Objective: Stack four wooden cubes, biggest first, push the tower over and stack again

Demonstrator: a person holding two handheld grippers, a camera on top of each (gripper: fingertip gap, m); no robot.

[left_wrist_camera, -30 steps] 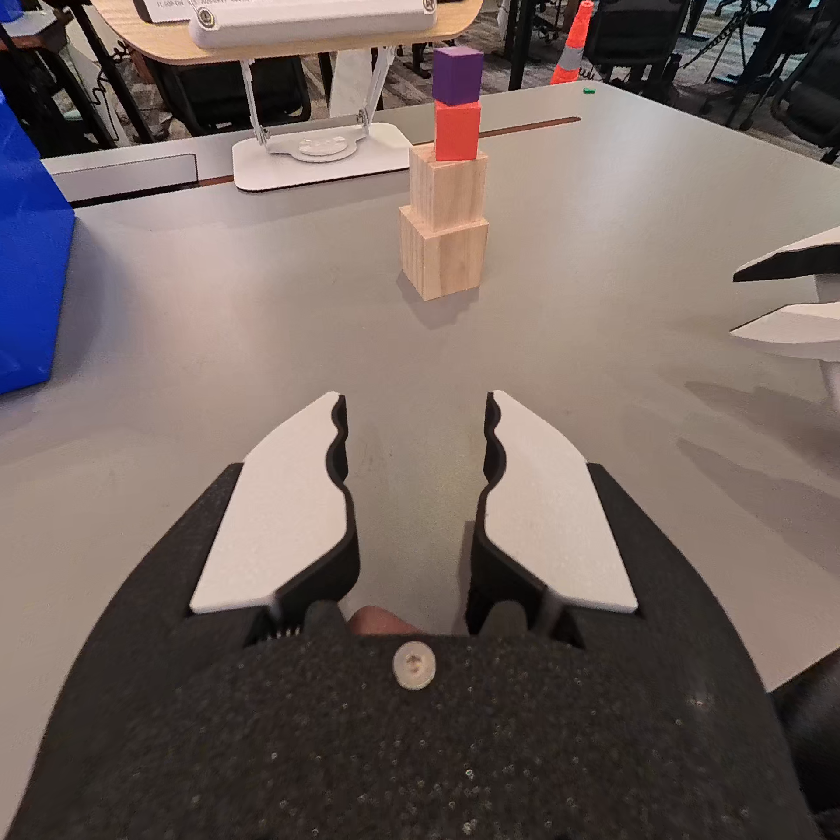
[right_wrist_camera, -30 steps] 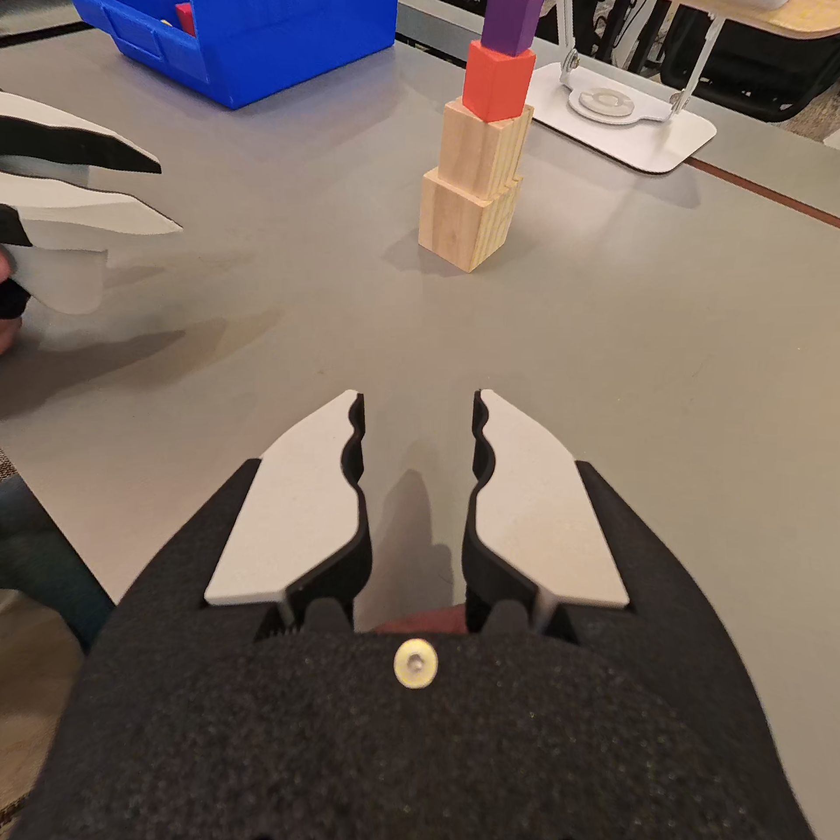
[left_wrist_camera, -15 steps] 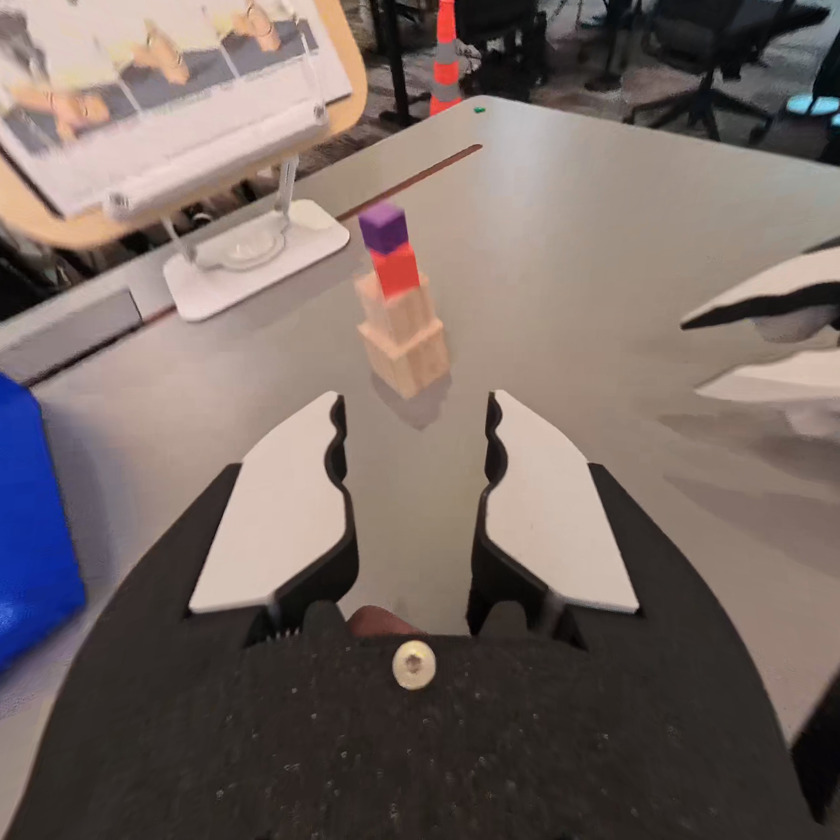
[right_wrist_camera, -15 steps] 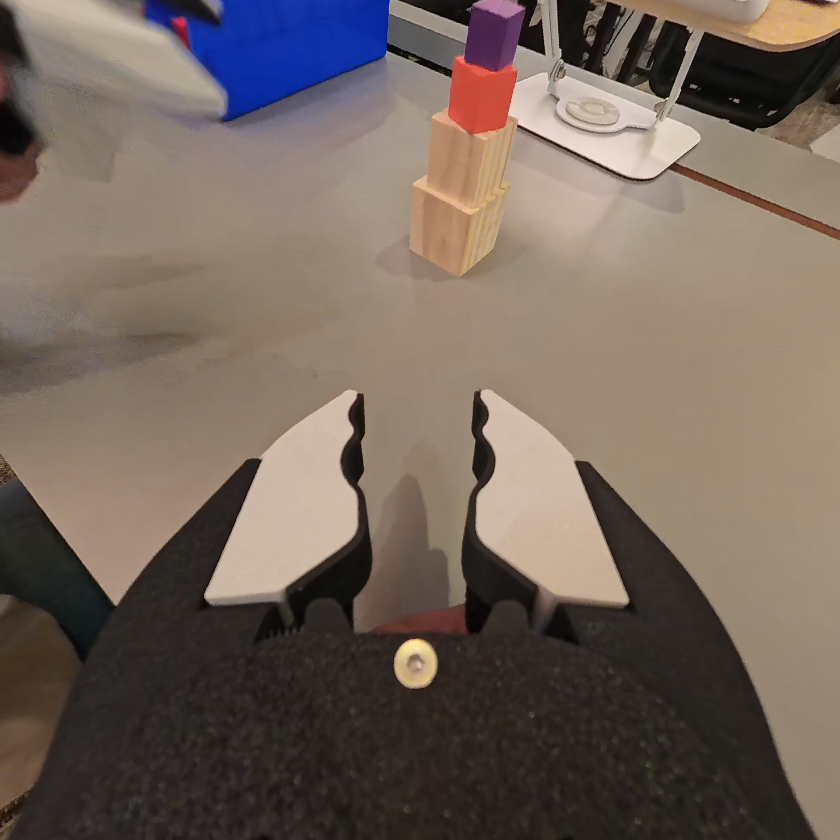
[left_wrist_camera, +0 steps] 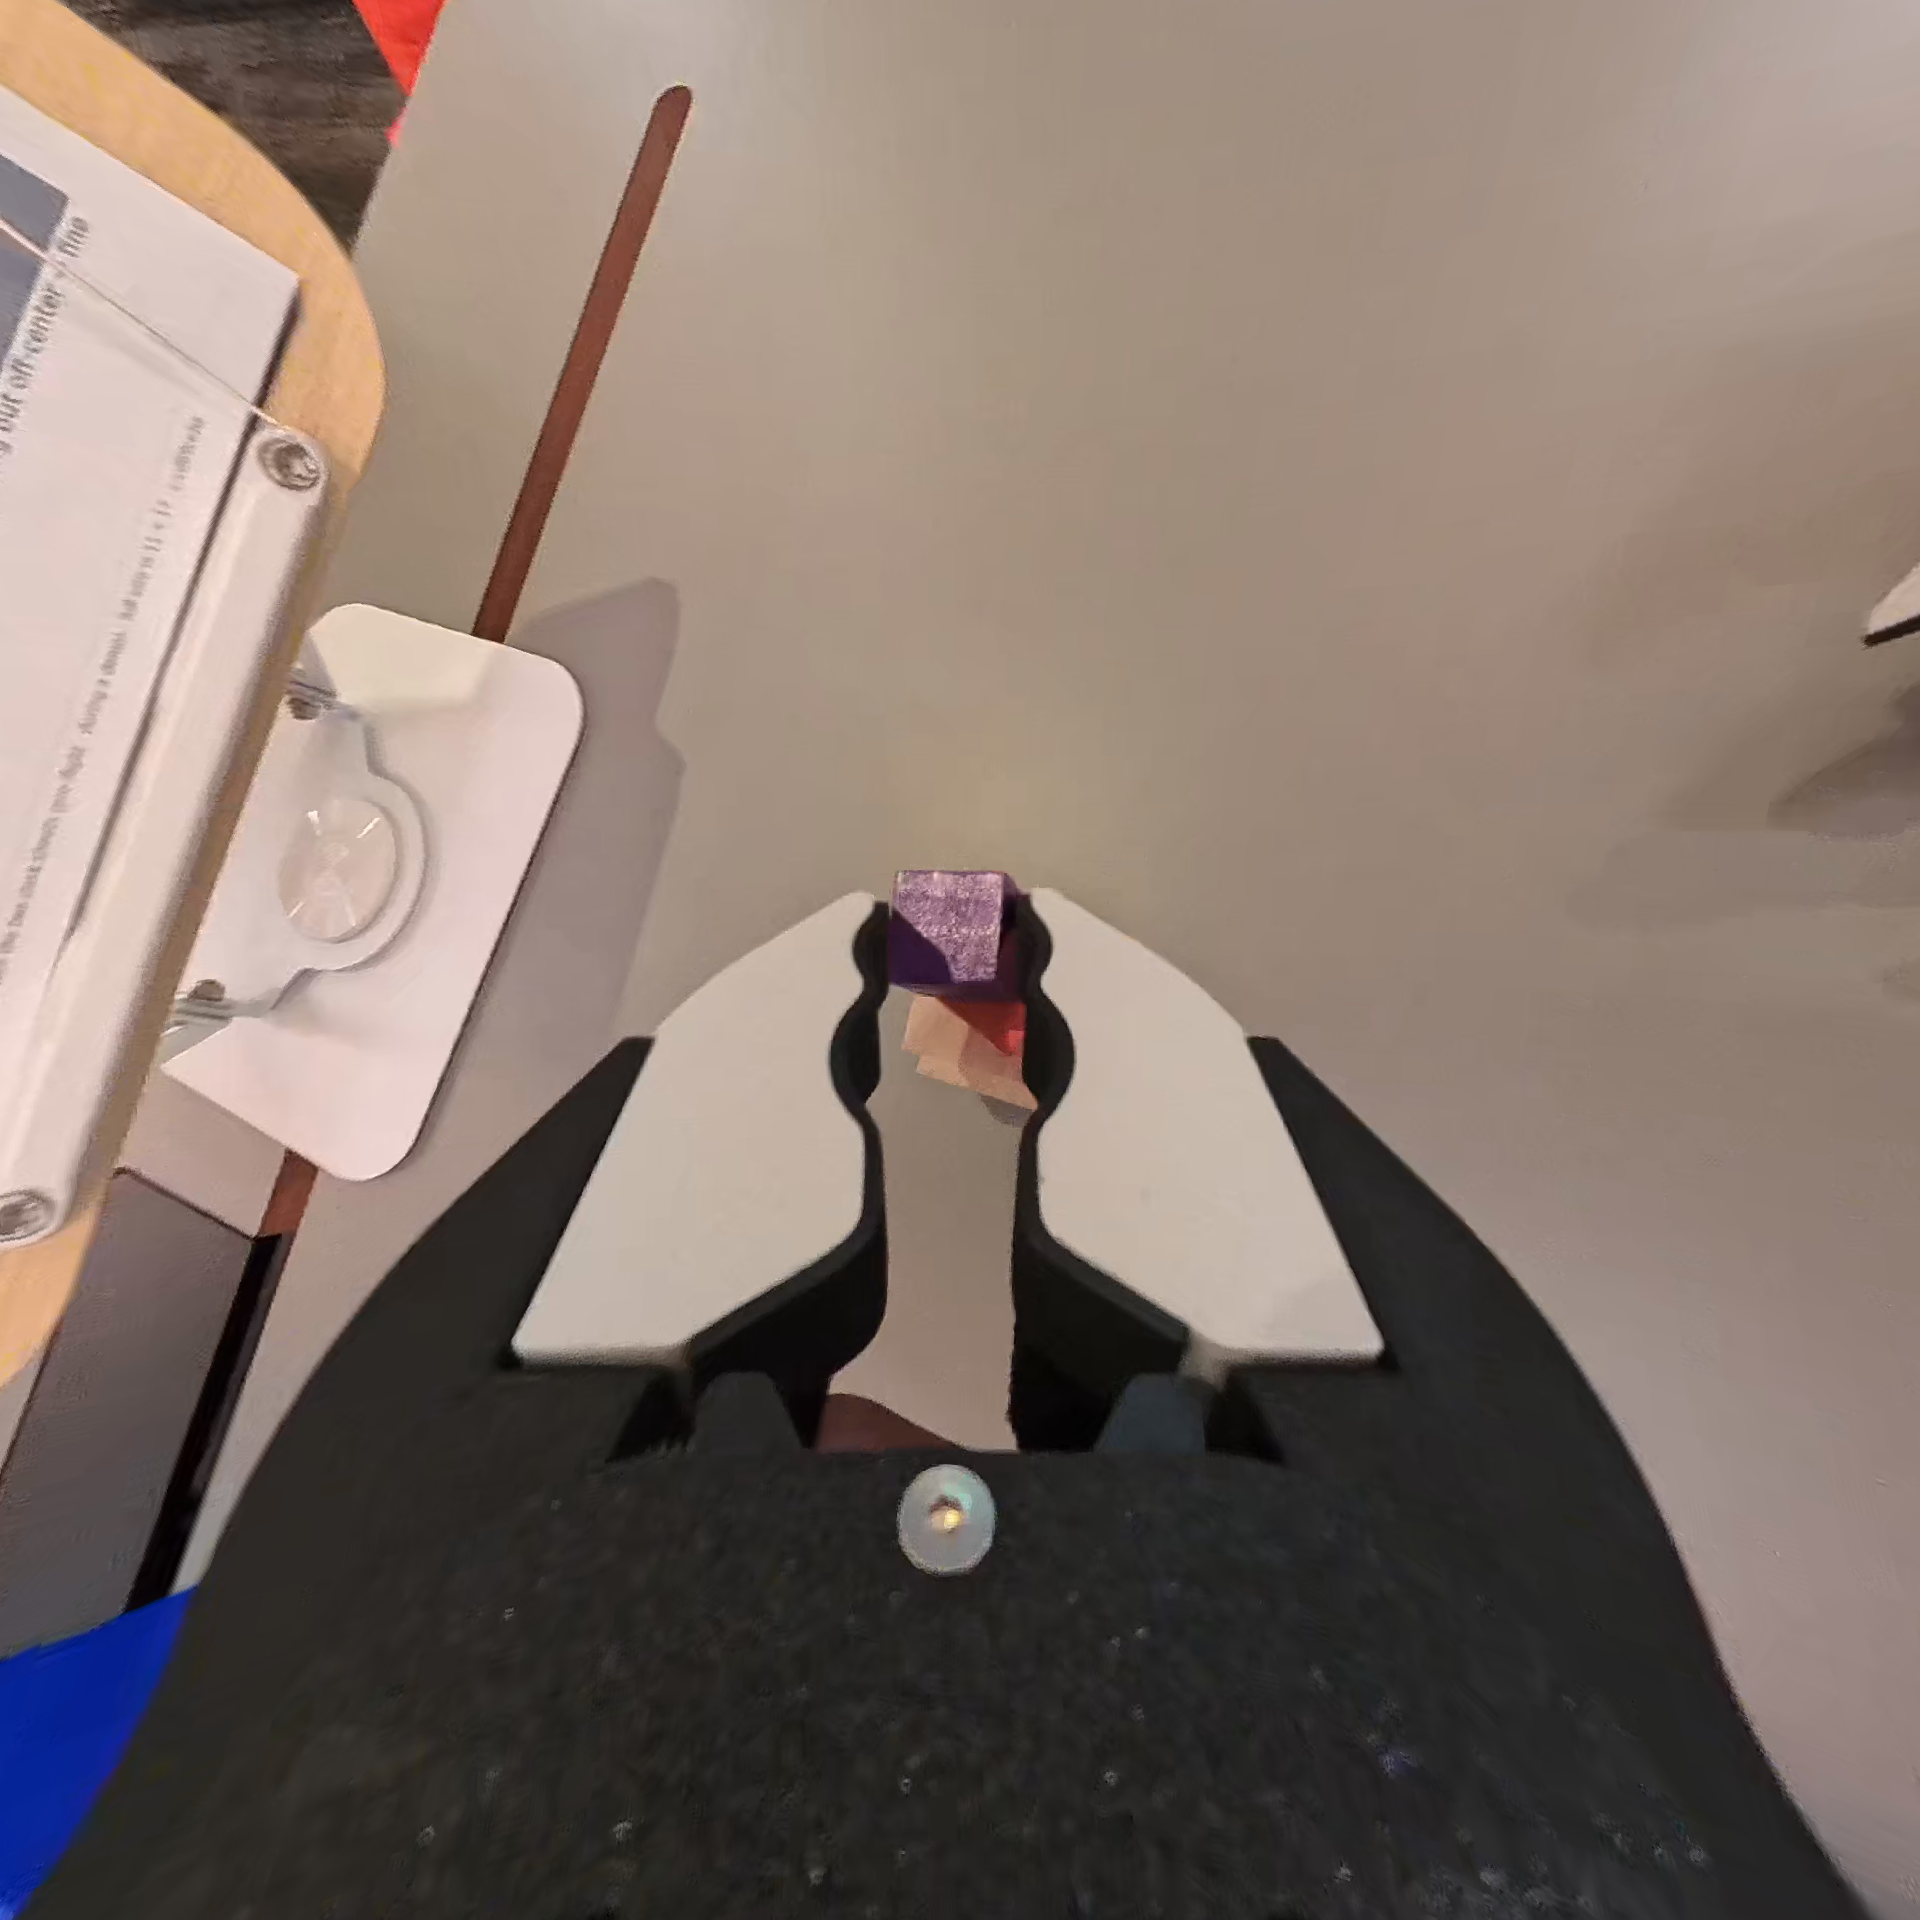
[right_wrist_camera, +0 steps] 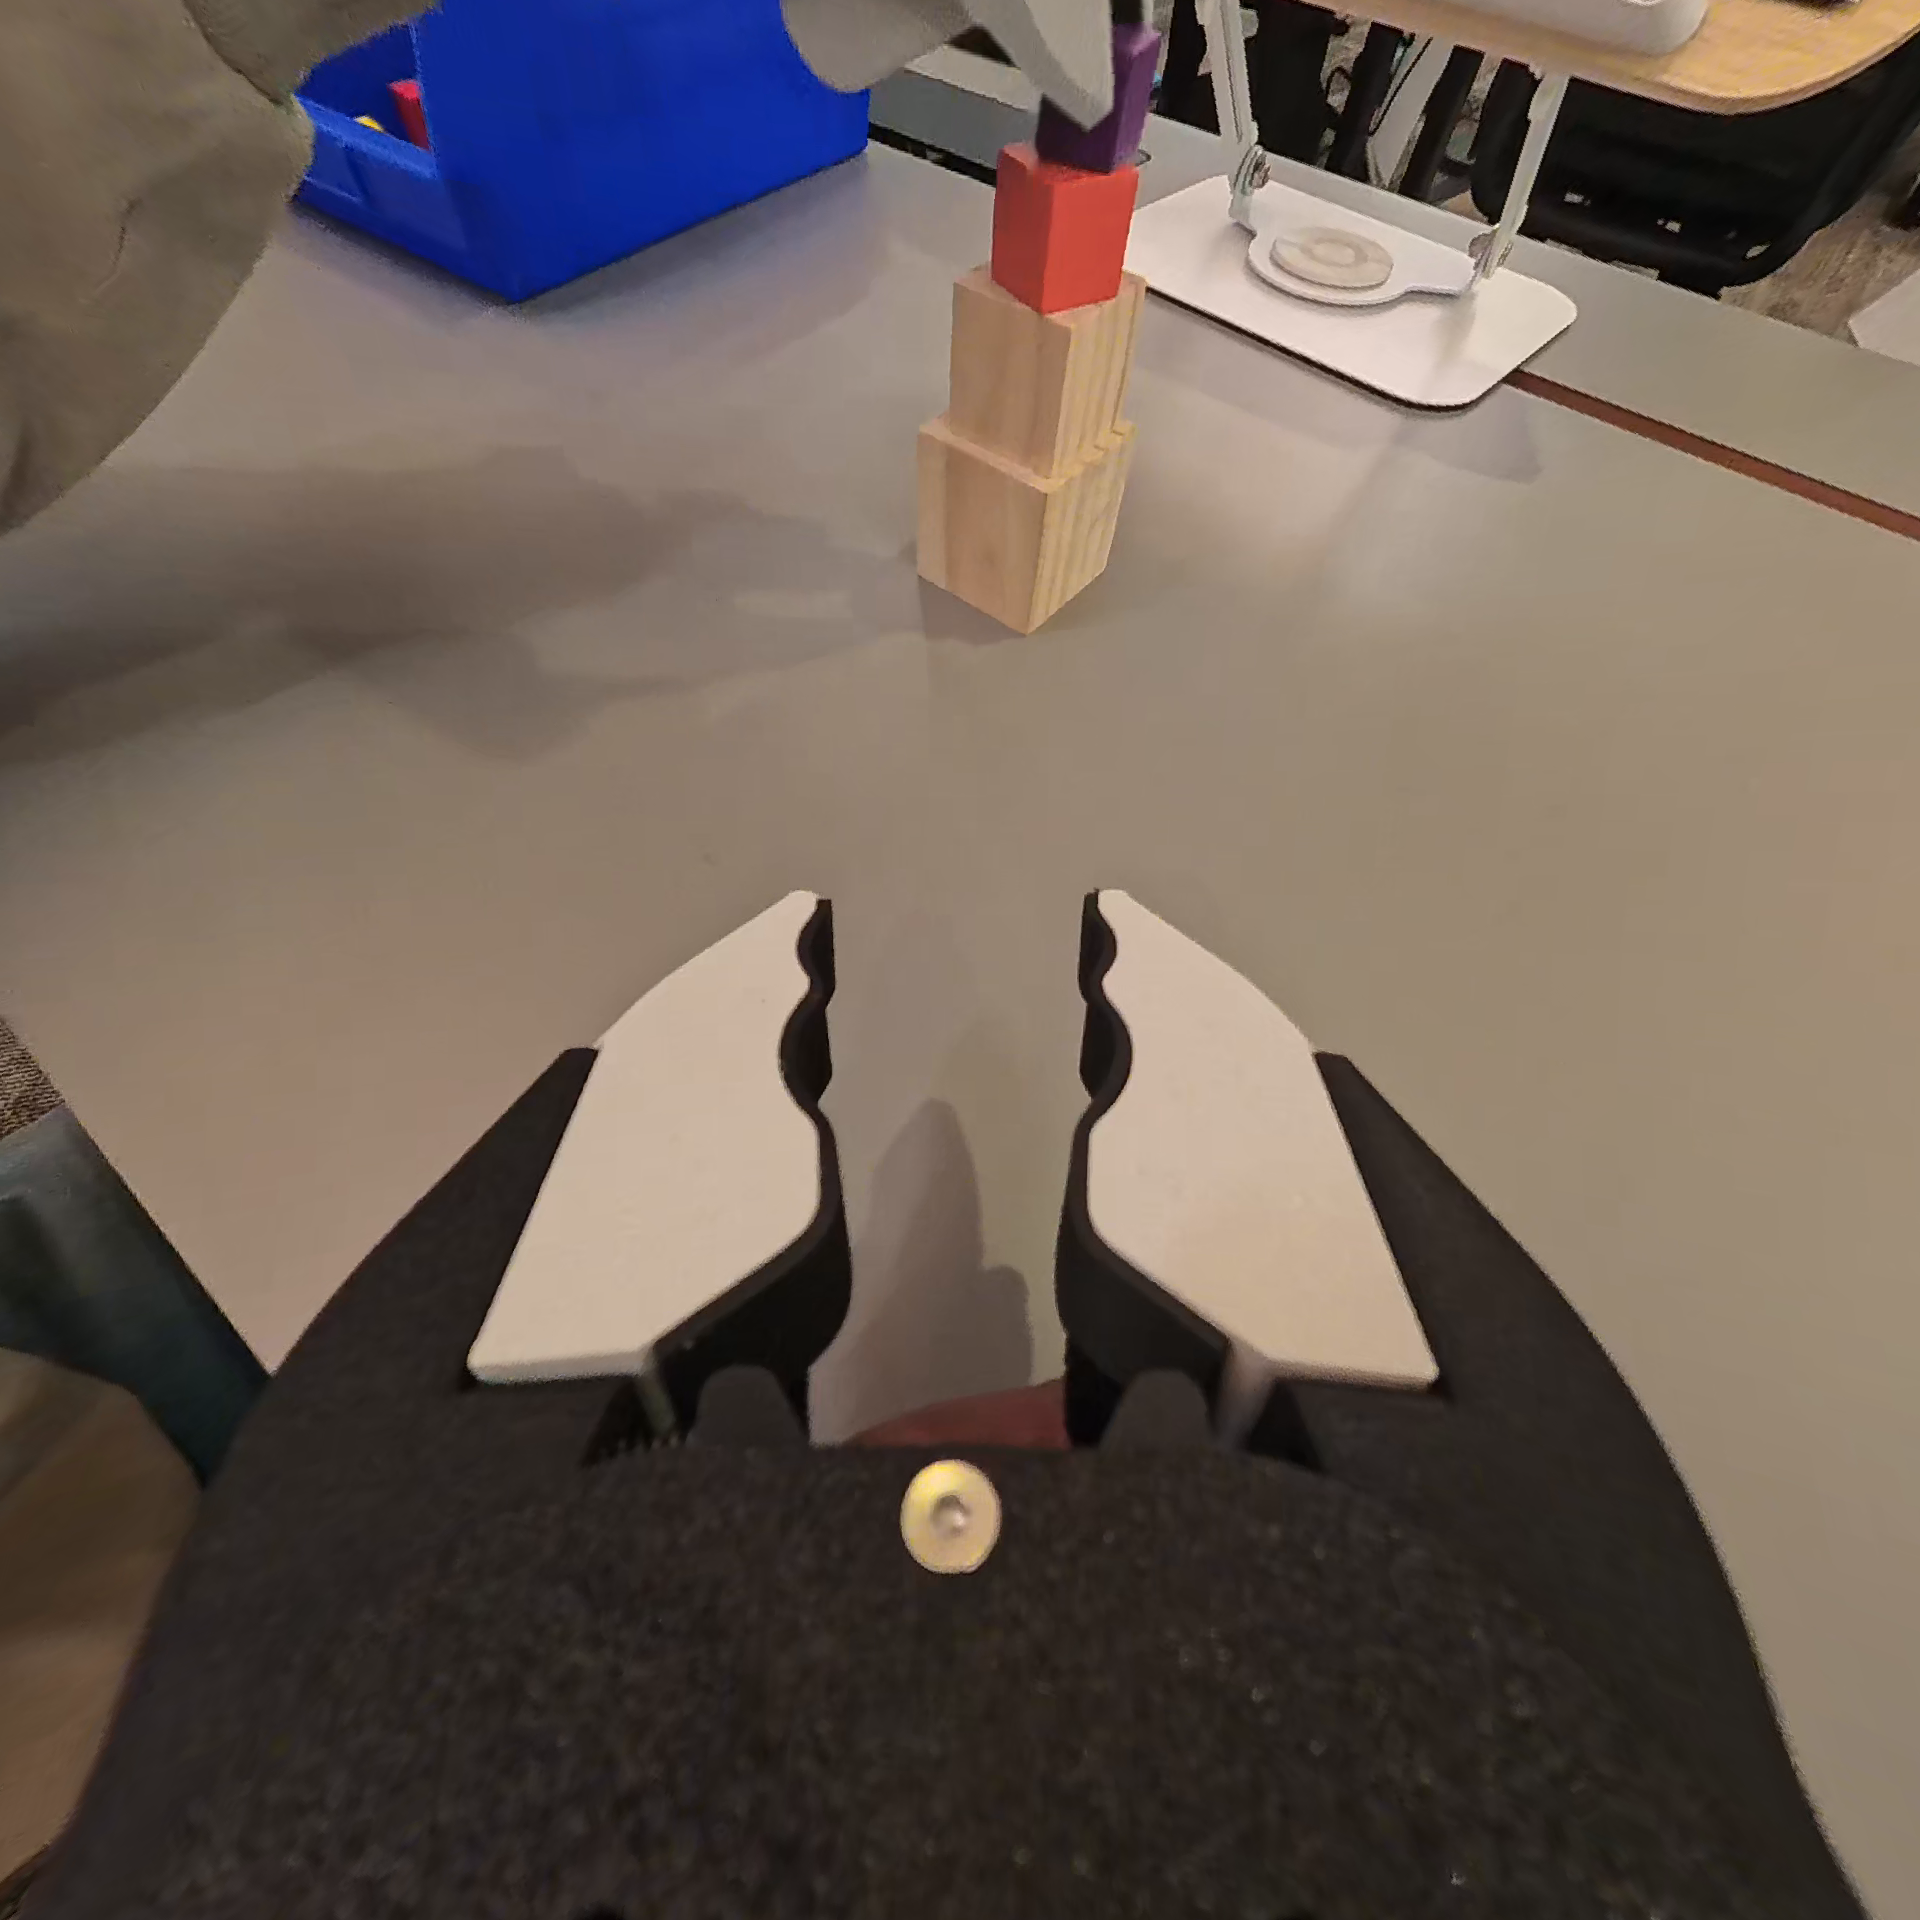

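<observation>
Left wrist view: looks steeply down; left claw [left_wrist_camera: 954,920] has its tips against both sides of the purple cube [left_wrist_camera: 951,940], apparently clenched on it.
Tower: four cubes stand on the grey counter [right_wrist_camera: 1455,779], large pine cube [right_wrist_camera: 1013,530] at the base, smaller pine cube [right_wrist_camera: 1039,369], red cube [right_wrist_camera: 1060,234], purple cube tilted on top.
Right claw [right_wrist_camera: 956,920]: released, empty, low over the counter, well apart from the tower.
Step, as I judge: either toppling the tower or taking off its top.
Risk: cubes are offset and twisted; a sideways tug could scatter them toward the blue bin [right_wrist_camera: 623,156] or white stand base [right_wrist_camera: 1351,281].
</observation>
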